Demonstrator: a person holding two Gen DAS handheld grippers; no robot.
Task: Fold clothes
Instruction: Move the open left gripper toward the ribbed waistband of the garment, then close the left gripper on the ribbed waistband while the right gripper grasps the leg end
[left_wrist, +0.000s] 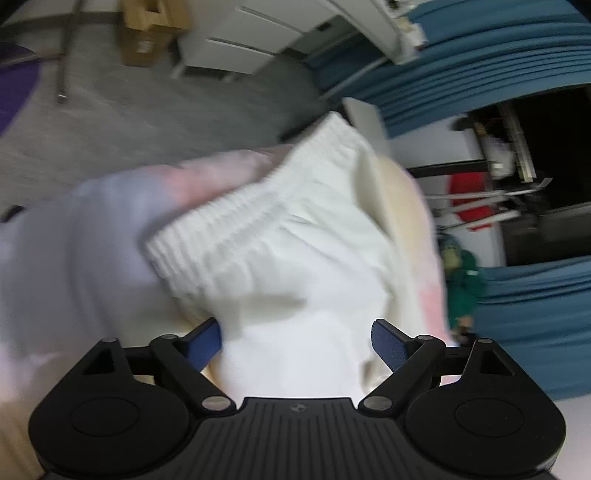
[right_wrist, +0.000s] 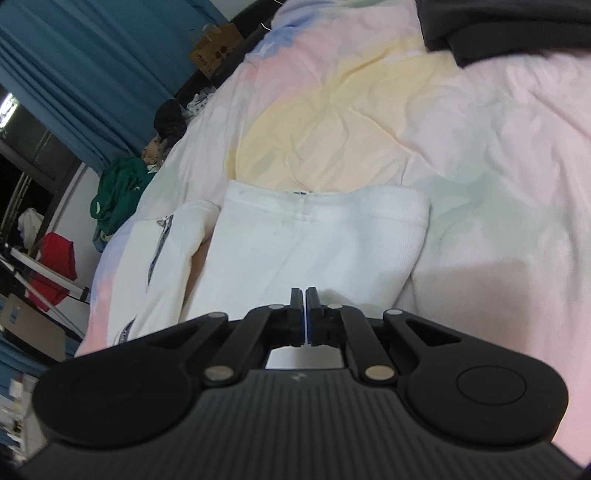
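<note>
A white garment with a ribbed elastic band (left_wrist: 258, 218) fills the left wrist view, blurred. My left gripper (left_wrist: 295, 343) is open, its blue-padded fingers (left_wrist: 389, 345) on either side of the white cloth. In the right wrist view the white garment (right_wrist: 317, 243) lies folded on a pastel bedsheet (right_wrist: 498, 166), with a white part with a patterned stripe (right_wrist: 155, 258) to its left. My right gripper (right_wrist: 306, 306) has its jaws together at the garment's near edge; whether cloth is pinched between them is hidden.
A dark garment (right_wrist: 498, 33) lies at the bed's far right. A green garment (right_wrist: 118, 192) and a red one (right_wrist: 55, 266) sit off the bed's left side. Blue curtains (right_wrist: 74, 55), a cardboard box (left_wrist: 151, 33) and a white cabinet (left_wrist: 251, 40) stand around.
</note>
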